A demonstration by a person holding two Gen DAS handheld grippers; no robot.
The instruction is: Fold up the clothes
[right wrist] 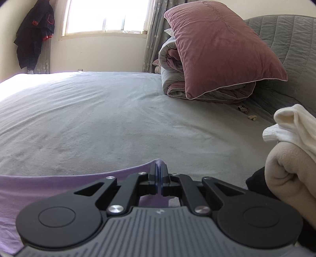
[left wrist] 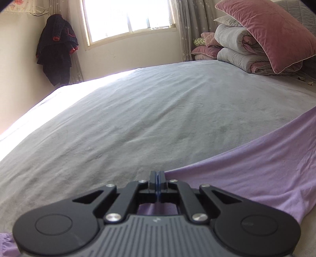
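A lilac garment (left wrist: 256, 168) hangs stretched above the grey bed sheet (left wrist: 138, 110). My left gripper (left wrist: 157, 174) is shut on its edge, and the cloth runs away to the right of the fingers. In the right wrist view the same lilac garment (right wrist: 49, 189) spreads to the left. My right gripper (right wrist: 159, 168) is shut on a corner of it, a small fold of cloth curling over the fingertips. The rest of the garment lies below both grippers, out of sight.
A pink pillow (right wrist: 217, 49) leans on rolled grey quilts (left wrist: 237, 49) at the bed's head. A stack of beige, white and black folded clothes (right wrist: 290, 158) sits close on the right. A dark jacket (left wrist: 57, 47) hangs by the window (left wrist: 128, 17).
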